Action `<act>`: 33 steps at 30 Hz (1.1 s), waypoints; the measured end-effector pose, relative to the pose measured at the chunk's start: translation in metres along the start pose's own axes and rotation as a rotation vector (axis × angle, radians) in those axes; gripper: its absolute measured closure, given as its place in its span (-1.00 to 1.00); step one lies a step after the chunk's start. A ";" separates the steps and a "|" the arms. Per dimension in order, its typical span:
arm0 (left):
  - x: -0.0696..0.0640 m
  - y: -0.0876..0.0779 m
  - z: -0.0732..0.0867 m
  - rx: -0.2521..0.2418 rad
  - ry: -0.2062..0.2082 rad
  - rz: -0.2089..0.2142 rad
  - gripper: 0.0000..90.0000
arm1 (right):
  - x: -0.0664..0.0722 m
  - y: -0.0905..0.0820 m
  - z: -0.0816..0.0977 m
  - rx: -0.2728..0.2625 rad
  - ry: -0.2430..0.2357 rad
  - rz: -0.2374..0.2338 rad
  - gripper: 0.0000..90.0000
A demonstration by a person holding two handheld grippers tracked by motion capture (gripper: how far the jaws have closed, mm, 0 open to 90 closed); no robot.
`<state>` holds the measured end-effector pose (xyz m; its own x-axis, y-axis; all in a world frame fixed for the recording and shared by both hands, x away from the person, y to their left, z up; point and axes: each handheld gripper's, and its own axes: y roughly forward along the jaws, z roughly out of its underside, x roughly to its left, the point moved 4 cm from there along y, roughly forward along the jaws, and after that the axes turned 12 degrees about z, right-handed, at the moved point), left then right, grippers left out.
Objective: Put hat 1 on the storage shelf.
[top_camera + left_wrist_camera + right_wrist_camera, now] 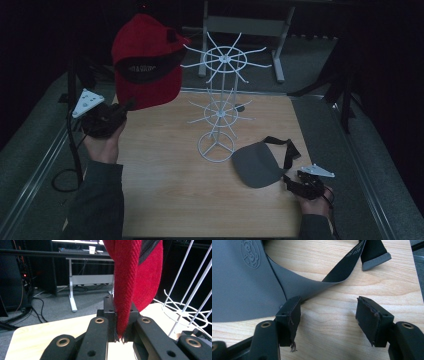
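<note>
Left gripper (120,322) jaws clamp red cap (145,60) near rack (220,100)

Cap (145,60) left of rack (220,100); visor (260,162) at its right.

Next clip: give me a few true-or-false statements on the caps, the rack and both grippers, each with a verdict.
1. The left gripper is clamped on the red cap. True.
2. The red cap lies flat on the table. False: it is held up in the air beside the white wire rack.
3. The right gripper is open. True.
4. The grey visor hangs on the rack. False: it lies on the table.
5. The right gripper grips the visor's strap. False: nothing sits between its jaws.
</note>
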<state>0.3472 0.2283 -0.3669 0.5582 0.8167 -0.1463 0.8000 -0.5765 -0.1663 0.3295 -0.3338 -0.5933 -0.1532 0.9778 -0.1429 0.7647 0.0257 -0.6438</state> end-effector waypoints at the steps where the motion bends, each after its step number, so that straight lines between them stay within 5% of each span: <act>1: 0.000 0.000 0.000 -0.005 -0.001 0.002 0.91 | 0.000 0.000 0.000 0.000 0.000 0.000 -0.18; 15: -0.011 -0.004 -0.006 -0.045 0.013 0.034 0.91 | 0.000 0.000 0.000 0.000 -0.001 0.000 -0.18; 33: -0.015 0.006 0.011 0.001 0.011 0.058 0.90 | 0.000 0.000 0.000 0.000 -0.002 -0.001 -0.19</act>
<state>0.3413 0.2126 -0.3763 0.6059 0.7823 -0.1445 0.7661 -0.6227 -0.1592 0.3291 -0.3337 -0.5933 -0.1553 0.9773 -0.1440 0.7644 0.0265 -0.6442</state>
